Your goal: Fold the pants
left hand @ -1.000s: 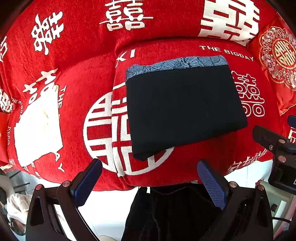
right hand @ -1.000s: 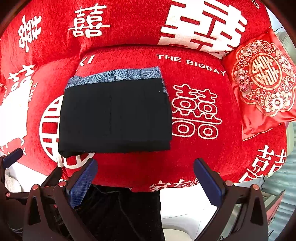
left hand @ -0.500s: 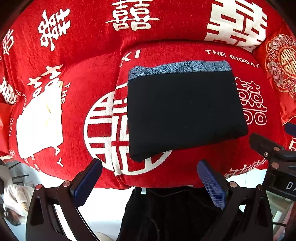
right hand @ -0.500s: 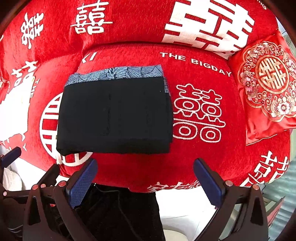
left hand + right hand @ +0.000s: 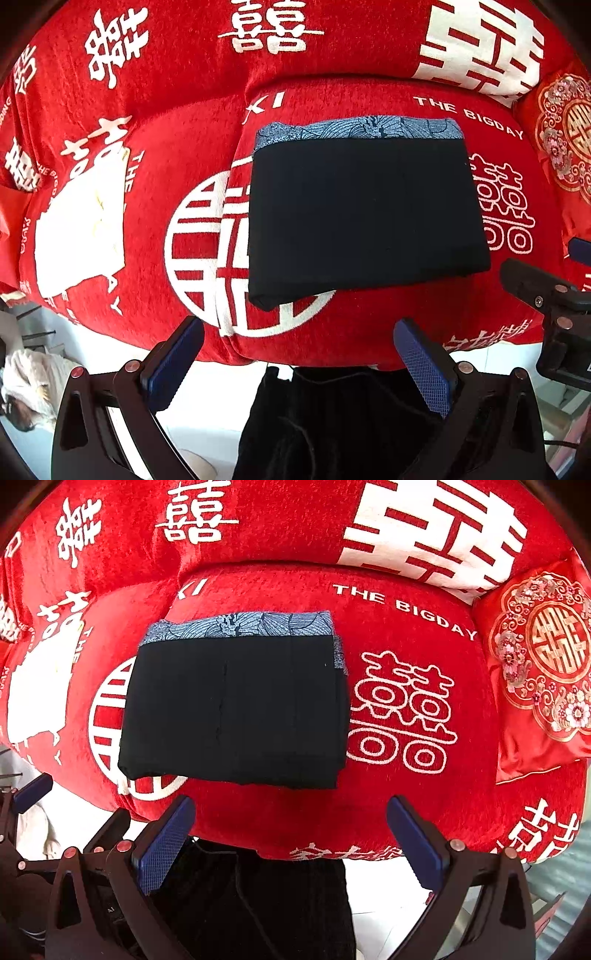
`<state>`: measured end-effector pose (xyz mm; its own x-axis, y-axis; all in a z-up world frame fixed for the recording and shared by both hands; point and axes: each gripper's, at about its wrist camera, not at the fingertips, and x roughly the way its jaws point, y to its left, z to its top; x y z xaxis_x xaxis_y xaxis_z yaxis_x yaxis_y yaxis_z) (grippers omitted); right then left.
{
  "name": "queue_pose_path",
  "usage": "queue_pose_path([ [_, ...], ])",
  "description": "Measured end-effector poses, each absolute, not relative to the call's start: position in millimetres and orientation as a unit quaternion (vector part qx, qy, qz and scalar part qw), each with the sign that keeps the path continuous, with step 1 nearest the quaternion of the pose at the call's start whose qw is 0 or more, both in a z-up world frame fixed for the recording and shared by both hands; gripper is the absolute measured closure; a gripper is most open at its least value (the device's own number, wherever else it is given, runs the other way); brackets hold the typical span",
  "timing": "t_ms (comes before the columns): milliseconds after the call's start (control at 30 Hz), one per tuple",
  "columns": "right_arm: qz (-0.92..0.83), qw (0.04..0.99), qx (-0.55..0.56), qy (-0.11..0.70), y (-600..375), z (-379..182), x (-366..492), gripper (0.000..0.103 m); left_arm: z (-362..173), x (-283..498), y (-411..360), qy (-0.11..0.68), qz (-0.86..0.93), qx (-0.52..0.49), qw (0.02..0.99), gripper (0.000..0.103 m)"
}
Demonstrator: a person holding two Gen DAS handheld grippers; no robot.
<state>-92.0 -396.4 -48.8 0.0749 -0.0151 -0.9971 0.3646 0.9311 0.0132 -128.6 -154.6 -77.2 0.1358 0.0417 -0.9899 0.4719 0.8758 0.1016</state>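
Observation:
The black pants (image 5: 365, 218) lie folded into a flat rectangle on the red sofa seat (image 5: 369, 325), with a blue-grey patterned band along the far edge. They also show in the right wrist view (image 5: 232, 709). My left gripper (image 5: 299, 365) is open and empty, held off the sofa's front edge, below the pants. My right gripper (image 5: 288, 845) is open and empty too, likewise off the front edge. The right gripper's black frame (image 5: 546, 299) shows at the right of the left wrist view.
The red sofa cover carries white characters. A red embroidered cushion (image 5: 543, 672) leans at the right. A white patch (image 5: 81, 229) lies on the left seat. Dark clothing (image 5: 340, 421) shows below the grippers, over a white floor (image 5: 384, 886).
Both grippers have drifted slightly, so the folded pants sit a little lower in each view. The pants have not moved on the sofa. Both grippers stay open.

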Motion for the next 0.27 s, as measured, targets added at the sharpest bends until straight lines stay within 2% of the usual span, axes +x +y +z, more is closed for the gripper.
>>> queue_pose_path([
  [267, -0.128, 0.72, 0.129, 0.67, -401.3, -49.4, -91.3, 0.0, -76.7, -129.1, -159.8, 0.643, -0.15, 0.198, 0.725, 0.0],
])
